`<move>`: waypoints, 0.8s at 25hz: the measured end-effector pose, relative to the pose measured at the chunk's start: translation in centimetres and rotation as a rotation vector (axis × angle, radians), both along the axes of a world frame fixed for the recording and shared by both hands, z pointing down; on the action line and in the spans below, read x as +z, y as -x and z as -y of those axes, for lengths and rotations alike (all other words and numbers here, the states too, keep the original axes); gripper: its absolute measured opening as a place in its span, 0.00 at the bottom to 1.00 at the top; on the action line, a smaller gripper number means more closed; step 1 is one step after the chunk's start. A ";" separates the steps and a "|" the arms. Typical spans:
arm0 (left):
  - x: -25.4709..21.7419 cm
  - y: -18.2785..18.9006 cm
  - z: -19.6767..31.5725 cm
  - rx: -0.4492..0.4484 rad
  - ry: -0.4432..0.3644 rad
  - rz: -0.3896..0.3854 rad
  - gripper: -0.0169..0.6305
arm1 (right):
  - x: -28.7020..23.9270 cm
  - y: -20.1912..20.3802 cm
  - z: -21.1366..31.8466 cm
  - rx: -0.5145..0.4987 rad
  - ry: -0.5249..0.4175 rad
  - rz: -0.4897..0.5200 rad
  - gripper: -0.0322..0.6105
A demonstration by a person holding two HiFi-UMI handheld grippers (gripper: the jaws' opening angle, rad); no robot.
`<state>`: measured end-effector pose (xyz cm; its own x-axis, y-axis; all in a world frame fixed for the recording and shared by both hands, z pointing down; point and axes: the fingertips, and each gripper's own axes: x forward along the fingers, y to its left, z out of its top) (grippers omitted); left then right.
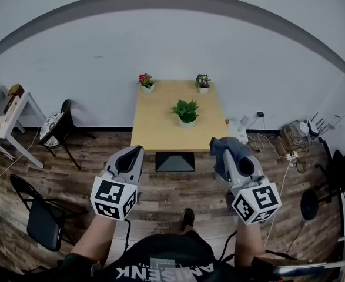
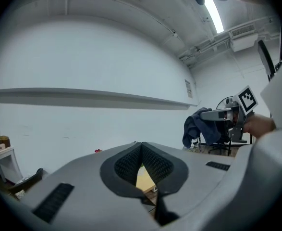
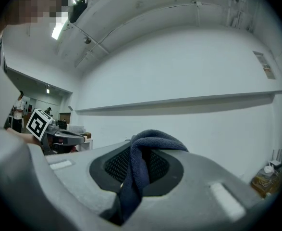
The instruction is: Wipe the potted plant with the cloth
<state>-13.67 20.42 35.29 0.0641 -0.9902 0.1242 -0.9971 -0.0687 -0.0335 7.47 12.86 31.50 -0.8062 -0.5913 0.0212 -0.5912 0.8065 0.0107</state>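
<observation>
your left gripper [image 1: 138,150] was clenched tight on nothing; in the left gripper view its pads met at the tips, with a sliver of the wooden table [image 1: 154,128] showing through the gap lower down. your right gripper [image 1: 221,155] was grasping the dark blue cloth [image 1: 231,147], which bunched over the jaw tips and trailed down between the pads in the right gripper view. you held both grippers out in front of you over the plank floor [image 1: 178,187], well apart from each other and short of the table's near edge. the potted plant [image 1: 186,111], leafy green in a pale pot, stood upright near the middle of the tabletop, well apart from both grippers and untouched by the cloth. a red-flowered pot [image 1: 146,82] sat at the far left corner and another small pot [image 1: 203,84] at the far right corner.
</observation>
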 end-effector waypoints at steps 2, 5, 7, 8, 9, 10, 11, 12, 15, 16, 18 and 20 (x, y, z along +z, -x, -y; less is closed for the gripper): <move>-0.1 0.1 2.1 -0.012 0.006 0.004 0.03 | -0.3 0.3 2.5 -0.024 0.000 0.002 0.12; -0.2 0.1 5.2 -0.033 0.014 0.007 0.03 | -0.8 0.7 5.8 -0.066 -0.014 -0.005 0.12; -0.2 -0.1 7.1 -0.043 0.023 0.003 0.03 | -1.0 0.8 8.0 -0.083 -0.018 -0.005 0.12; -0.1 -0.2 8.0 -0.047 0.028 0.002 0.03 | -1.0 0.8 9.0 -0.092 -0.017 -0.004 0.12; -0.1 -0.3 8.8 -0.052 0.034 0.002 0.03 | -1.0 0.8 9.8 -0.101 -0.014 -0.004 0.12; 0.0 -0.4 9.5 -0.058 0.039 0.004 0.03 | -0.9 0.9 10.6 -0.111 -0.010 -0.003 0.12; 0.1 -0.4 10.2 -0.066 0.045 0.007 0.03 | -0.8 0.9 11.3 -0.121 -0.006 -0.002 0.12; 0.2 -0.4 10.9 -0.072 0.051 0.009 0.03 | -0.7 0.9 12.0 -0.129 -0.002 -0.001 0.12; 0.6 -0.9 13.0 -0.079 0.072 0.021 0.03 | -0.4 0.3 14.1 -0.138 0.009 0.002 0.12; 0.8 -1.1 13.7 -0.080 0.080 0.027 0.03 | -0.2 0.1 14.8 -0.138 0.013 0.003 0.12; 1.2 -1.6 15.0 -0.080 0.095 0.035 0.03 | 0.0 -0.3 16.1 -0.141 0.022 0.005 0.12; 1.3 -2.1 16.3 -0.077 0.103 0.042 0.03 | 0.2 -0.6 17.3 -0.148 0.027 0.007 0.12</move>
<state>-11.61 4.13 36.59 -0.0193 -0.9739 0.2263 -0.9974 0.0029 -0.0724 8.07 -4.46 31.71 -0.8848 -0.4650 0.0291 -0.4656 0.8848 -0.0162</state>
